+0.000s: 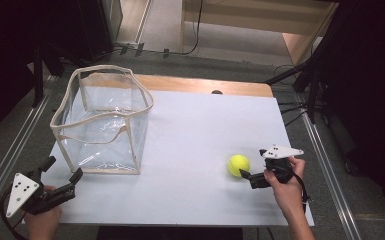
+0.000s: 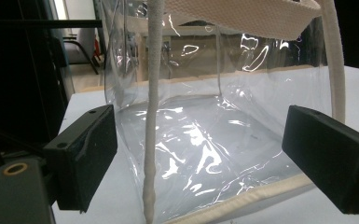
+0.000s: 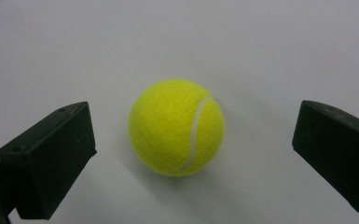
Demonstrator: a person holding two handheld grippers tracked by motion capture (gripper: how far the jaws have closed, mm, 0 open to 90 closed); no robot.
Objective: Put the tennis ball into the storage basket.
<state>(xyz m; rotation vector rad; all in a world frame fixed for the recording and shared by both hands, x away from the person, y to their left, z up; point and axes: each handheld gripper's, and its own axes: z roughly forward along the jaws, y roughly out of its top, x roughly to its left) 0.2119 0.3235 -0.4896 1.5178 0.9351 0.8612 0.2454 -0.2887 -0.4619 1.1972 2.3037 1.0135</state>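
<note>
A yellow tennis ball lies on the white table at the right; up close the ball sits between my right gripper's jaws without touching either. My right gripper is open, just right of the ball, and the same right gripper holds its jaws wide. A clear plastic bag with cream trim stands open at the left. My left gripper is open just in front of the bag's near left corner. In the left gripper view the bag stands beyond the left gripper, apart from the jaws.
The white sheet covers the table, with a wooden strip showing at the far edge. Metal rails run along both sides. Dark stands and cables lie at the back right.
</note>
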